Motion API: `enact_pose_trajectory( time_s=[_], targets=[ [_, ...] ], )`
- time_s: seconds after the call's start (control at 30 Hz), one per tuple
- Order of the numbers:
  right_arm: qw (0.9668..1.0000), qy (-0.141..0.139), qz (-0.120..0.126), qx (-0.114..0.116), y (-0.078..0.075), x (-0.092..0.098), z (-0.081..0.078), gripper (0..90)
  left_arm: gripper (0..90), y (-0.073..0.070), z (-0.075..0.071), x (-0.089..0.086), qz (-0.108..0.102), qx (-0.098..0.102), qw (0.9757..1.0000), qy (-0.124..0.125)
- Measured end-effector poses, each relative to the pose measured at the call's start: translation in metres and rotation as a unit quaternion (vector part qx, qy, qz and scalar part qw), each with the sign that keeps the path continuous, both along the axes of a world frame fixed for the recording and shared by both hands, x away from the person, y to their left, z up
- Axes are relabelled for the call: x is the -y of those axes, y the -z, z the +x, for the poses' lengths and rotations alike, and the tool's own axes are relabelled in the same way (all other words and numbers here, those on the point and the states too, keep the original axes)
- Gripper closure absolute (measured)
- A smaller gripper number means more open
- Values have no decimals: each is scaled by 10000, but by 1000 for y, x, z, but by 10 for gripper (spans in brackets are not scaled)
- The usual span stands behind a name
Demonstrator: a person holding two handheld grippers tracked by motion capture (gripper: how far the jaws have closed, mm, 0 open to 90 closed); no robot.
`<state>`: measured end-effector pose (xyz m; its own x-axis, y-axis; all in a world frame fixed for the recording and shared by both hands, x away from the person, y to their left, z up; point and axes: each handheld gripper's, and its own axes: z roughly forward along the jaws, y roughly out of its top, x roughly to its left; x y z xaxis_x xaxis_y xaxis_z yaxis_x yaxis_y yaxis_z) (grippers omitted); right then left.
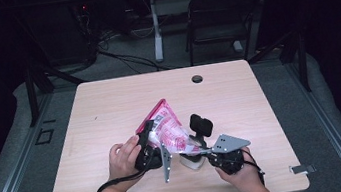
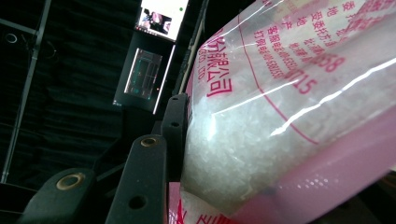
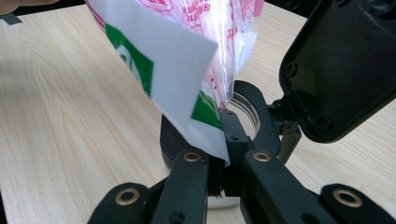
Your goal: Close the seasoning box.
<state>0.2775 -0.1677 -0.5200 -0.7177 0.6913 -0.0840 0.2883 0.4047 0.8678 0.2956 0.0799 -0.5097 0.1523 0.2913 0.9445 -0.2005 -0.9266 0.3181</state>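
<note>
Wooden table, dark room, black chair

The bag is thin, clear plastic film, glossy with bright streaks of glare, printed in pink-red; coarse white crystals show through it. A smooth white paper label with green blocks hangs from it. The table is pale wood-grain laminate, smooth and matt. The right tool has black matt plastic jaws with brass-coloured rivets, and a matt grey metal plate on top. The jar has a clear, shiny rim and a black plastic lid.
</note>
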Motion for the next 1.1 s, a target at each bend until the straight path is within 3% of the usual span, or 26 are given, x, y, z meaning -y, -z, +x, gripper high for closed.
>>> enact_pose_trajectory(
  time_s=[0.2,0.23,1.1],
  targets=[
    [10000,-11,-18,-5,0,0,0,895,670,-1,0,0,19,38,10000,9],
    [9998,-167,65,-66,0,0,1,895,671,-1,0,0,20,38,10000,10],
    [9998,-163,70,-58,1,-1,1,895,670,-2,-1,-1,7,63,10000,8]
  ],
)
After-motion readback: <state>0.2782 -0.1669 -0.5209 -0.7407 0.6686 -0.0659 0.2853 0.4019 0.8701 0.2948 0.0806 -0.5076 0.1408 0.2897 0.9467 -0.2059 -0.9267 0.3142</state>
